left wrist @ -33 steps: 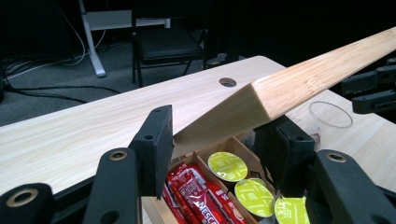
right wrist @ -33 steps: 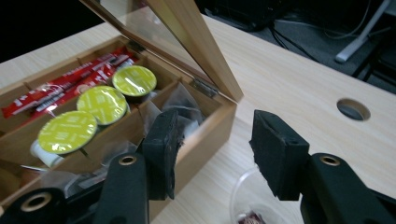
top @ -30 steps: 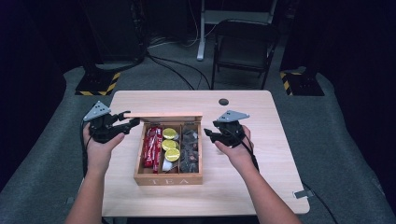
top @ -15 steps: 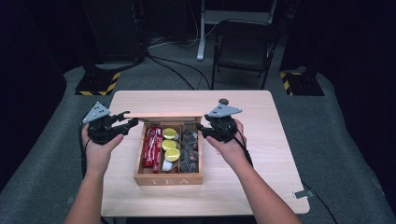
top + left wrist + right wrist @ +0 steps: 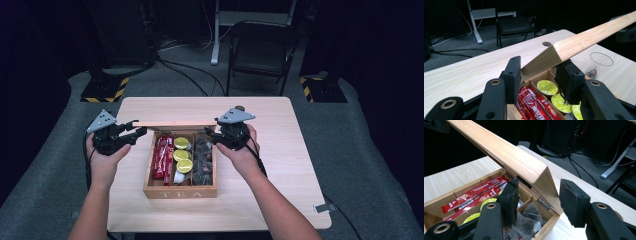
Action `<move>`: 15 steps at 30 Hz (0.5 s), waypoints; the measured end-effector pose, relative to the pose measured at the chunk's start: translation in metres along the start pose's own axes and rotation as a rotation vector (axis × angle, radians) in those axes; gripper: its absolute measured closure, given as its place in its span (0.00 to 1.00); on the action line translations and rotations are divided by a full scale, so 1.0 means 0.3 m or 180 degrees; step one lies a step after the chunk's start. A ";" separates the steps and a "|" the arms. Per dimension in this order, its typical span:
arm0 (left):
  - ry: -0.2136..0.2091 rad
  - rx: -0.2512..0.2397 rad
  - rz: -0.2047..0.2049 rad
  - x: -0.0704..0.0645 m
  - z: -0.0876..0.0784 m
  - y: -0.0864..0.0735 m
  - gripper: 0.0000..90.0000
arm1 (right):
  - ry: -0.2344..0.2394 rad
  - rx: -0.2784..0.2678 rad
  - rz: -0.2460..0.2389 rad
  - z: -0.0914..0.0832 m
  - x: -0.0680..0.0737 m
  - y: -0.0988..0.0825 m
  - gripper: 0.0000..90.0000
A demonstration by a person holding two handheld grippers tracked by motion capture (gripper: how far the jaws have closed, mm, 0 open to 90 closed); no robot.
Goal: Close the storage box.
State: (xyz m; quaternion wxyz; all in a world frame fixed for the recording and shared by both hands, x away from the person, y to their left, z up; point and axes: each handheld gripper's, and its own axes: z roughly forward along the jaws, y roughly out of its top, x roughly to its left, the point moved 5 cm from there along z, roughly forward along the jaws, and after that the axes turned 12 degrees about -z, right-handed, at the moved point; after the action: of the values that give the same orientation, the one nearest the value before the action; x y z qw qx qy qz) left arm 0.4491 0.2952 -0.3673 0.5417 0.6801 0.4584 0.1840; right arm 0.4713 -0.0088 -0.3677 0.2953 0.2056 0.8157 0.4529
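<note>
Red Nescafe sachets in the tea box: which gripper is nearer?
Left. The left gripper sits at the lid's end just beside the Nescafe sachets; the right gripper is across the box.

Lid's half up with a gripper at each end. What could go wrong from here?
1. The left gripper and right gripper straddle the lid corners without a clear clamp; it may slip and drop shut.
2. Uneven lifting could twist the hinge.
3. Pulling may drag the tea box across the table.
</note>
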 end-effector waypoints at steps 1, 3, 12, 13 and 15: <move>-0.0003 -0.0005 -0.0003 0.000 0.000 0.000 0.62 | -0.0018 0.0020 0.0038 -0.004 0.002 0.000 0.59; -0.0010 -0.0002 -0.0004 0.001 0.000 -0.001 0.62 | -0.0008 -0.0033 0.0013 -0.010 -0.002 0.003 0.61; -0.0009 0.0029 -0.0017 -0.007 -0.009 -0.018 0.61 | 0.0040 -0.0042 -0.0029 -0.026 0.004 0.006 0.62; -0.0007 0.0046 -0.0010 -0.007 -0.011 -0.021 0.61 | 0.0052 -0.0037 -0.0046 -0.028 0.006 0.004 0.62; -0.0009 0.0071 -0.0013 -0.010 -0.015 -0.028 0.61 | 0.0057 -0.0034 -0.0056 -0.029 0.011 0.001 0.62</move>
State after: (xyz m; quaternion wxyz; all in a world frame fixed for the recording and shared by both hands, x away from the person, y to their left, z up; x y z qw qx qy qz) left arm 0.4407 0.2954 -0.3726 0.5351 0.6855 0.4611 0.1768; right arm 0.4630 -0.0123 -0.3649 0.2930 0.1927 0.8177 0.4564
